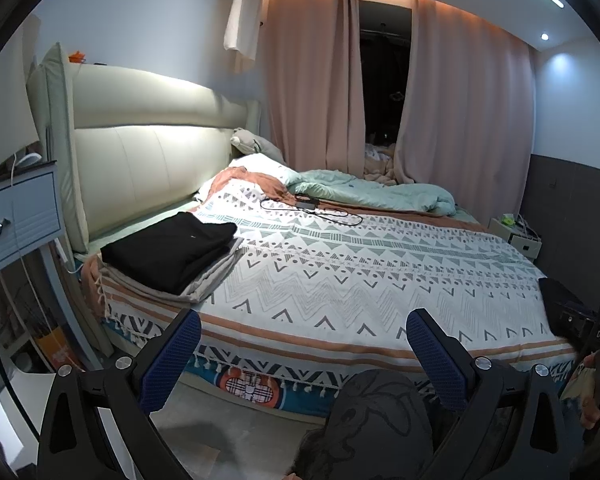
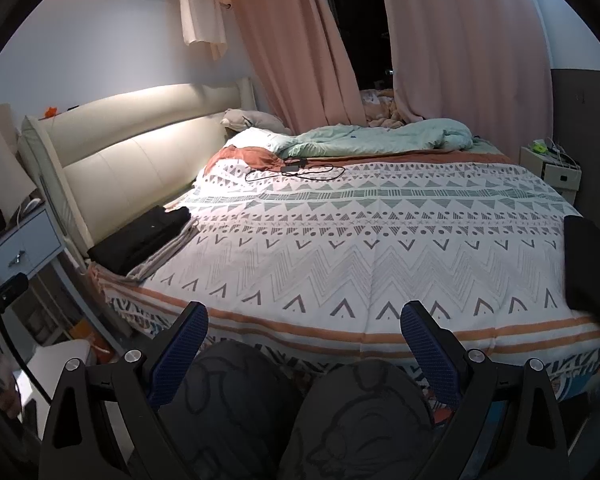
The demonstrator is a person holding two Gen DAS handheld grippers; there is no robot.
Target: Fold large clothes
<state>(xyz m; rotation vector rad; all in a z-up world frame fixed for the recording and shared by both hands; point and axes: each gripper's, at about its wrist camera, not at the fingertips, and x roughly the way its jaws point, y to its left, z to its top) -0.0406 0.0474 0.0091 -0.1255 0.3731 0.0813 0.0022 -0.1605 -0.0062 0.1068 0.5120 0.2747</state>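
A folded black garment (image 1: 168, 250) lies on a folded grey one (image 1: 216, 276) at the bed's near left corner; the same black garment (image 2: 140, 238) and grey one (image 2: 164, 256) show in the right wrist view. Another dark cloth (image 2: 588, 264) sits at the bed's right edge, partly cut off; it appears as dark cloth (image 1: 560, 300) in the left wrist view. My left gripper (image 1: 303, 324) is open above the bed's front edge, holding nothing. My right gripper (image 2: 304, 318) is open too, empty, over the person's knees (image 2: 340, 408).
The patterned bedspread (image 2: 360, 248) covers most of the bed. A black cable with adapter (image 2: 296, 170) lies near a crumpled green duvet (image 2: 380, 136). A padded headboard (image 1: 140, 160) stands left, a blue nightstand (image 1: 16, 216) beside it, a white cabinet (image 2: 552, 172) far right.
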